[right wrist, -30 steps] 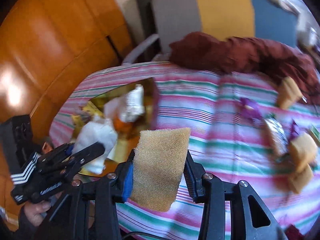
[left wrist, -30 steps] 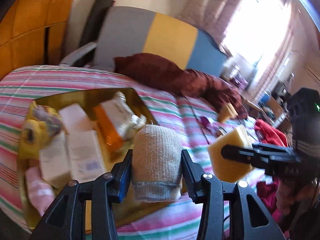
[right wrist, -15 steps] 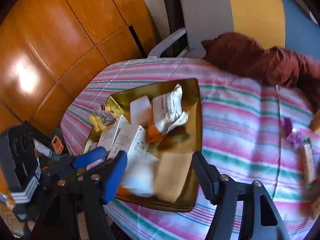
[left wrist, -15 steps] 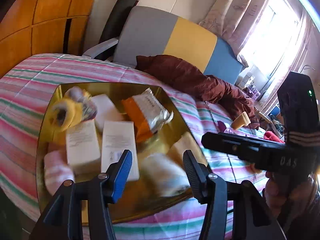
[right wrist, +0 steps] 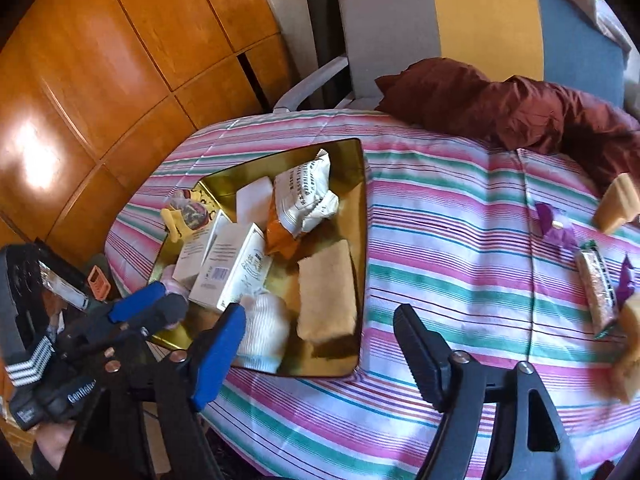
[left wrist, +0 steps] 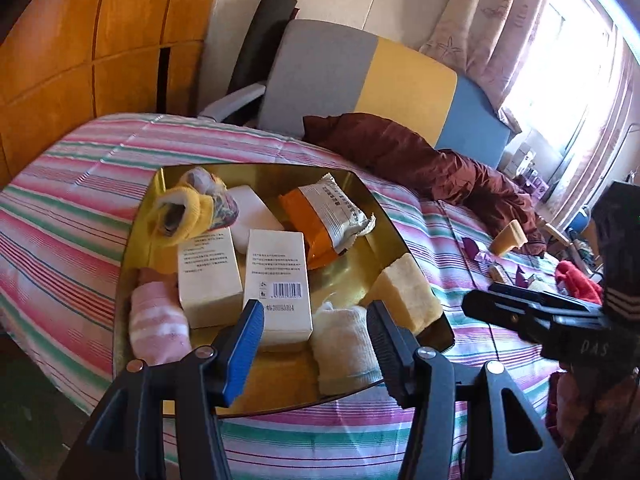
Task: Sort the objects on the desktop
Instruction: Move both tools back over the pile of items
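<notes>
A gold tray (left wrist: 264, 174) (right wrist: 360, 208) sits on the striped cloth and holds two white boxes (left wrist: 278, 276), a snack packet (left wrist: 328, 216), socks and more. A white rolled sock (left wrist: 344, 348) (right wrist: 264, 332) and a yellow sponge (left wrist: 406, 292) (right wrist: 326, 296) lie in the tray's near end. My left gripper (left wrist: 316, 344) is open and empty above the white sock. My right gripper (right wrist: 320, 356) is open and empty above the tray's near right corner; it also shows in the left wrist view (left wrist: 520, 308).
On the cloth to the right lie another sponge (right wrist: 618, 204), purple wrappers (right wrist: 554, 224), a snack bar (right wrist: 598, 292) and a sponge piece (right wrist: 628, 360). A dark red garment (right wrist: 500, 108) is heaped at the far edge before a chair (right wrist: 440, 28). Wooden panels (right wrist: 100, 80) stand at the left.
A second ago my left gripper held the rolled sock and my right the yellow sponge. Both have opened and dropped them into the tray, then pulled back and up.
</notes>
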Demonstrator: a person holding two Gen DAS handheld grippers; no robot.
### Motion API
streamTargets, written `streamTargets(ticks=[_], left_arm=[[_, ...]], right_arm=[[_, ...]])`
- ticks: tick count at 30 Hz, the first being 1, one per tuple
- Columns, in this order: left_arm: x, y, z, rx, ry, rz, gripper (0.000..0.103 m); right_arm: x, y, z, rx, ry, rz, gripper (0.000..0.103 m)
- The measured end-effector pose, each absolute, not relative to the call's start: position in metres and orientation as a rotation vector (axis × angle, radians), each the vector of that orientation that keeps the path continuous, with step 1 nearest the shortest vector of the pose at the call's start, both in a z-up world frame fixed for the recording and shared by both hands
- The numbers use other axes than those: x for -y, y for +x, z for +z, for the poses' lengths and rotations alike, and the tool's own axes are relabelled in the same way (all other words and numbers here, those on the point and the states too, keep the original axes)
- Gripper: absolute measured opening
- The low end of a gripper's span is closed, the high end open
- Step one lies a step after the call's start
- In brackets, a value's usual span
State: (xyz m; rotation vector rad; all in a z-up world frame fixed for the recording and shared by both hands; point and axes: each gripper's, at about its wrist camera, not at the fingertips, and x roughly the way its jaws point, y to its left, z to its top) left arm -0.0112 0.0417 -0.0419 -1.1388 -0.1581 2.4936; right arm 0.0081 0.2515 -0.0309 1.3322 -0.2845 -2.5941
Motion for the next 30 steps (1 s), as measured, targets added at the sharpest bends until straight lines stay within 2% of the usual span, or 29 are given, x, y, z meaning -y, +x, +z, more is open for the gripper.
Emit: streamTargets(ticks=[10, 15, 20, 30], left_arm=[[-0.055, -0.001, -0.032, 0.078, -1.126, 2.518, 0.055], [-0.068, 0.005, -0.031, 0.023, -1.114, 2.504, 0.055], [-0.082, 0.007, -0.033, -0.013, -1.122, 2.468, 0.055], [-0.114, 0.012, -0.034, -0.084, -1.096, 2.381, 0.055]], right_arm=[[-0.255, 0.029, -0.028, 0.182, 1.308, -2.653, 0.079], [-0.269, 0.037, -0.029, 0.217, 1.311, -2.679, 0.079], [-0.291, 0.043, -0.031, 0.271, 1.327, -2.709, 0.084], [-0.343, 0.058, -0.035, 0.409, 1.381, -2.801, 0.084]])
